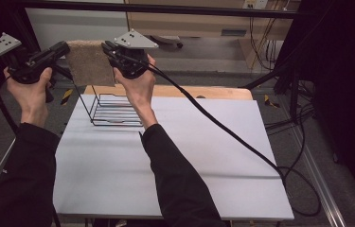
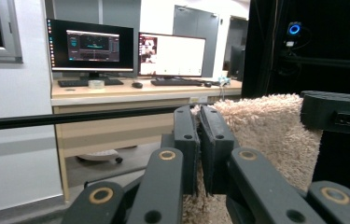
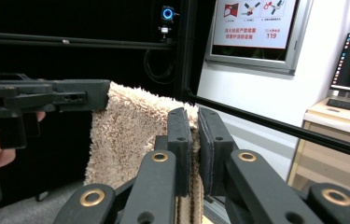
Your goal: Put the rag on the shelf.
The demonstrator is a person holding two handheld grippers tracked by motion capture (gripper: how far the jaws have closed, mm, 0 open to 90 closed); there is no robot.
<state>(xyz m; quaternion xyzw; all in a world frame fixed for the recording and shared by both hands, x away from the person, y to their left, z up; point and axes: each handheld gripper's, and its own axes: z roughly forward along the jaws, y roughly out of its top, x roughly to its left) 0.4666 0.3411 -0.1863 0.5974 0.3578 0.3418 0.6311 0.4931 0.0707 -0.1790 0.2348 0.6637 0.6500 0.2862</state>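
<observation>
Holding a towel point(image 1: 89, 61) taut by its top corners above the rack point(image 1: 114, 111), my left gripper point(image 1: 63, 48) and right gripper point(image 1: 109, 48) clench it, letting it hang flat.

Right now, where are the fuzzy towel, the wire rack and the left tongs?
Fuzzy towel point(image 1: 90, 64): high view, middle of the hanging cloth.
Wire rack point(image 1: 118, 116): high view, its flat barred base.
Left tongs point(image 2: 199, 135): left gripper view, between the tips shut on the towel's edge.

Right gripper point(image 3: 195, 135), black jaws pinched on the upper edge of a beige fluffy towel point(image 3: 130, 135); left gripper point(image 3: 99, 98) clamping the towel's far corner; wall poster point(image 3: 254, 21) behind
</observation>
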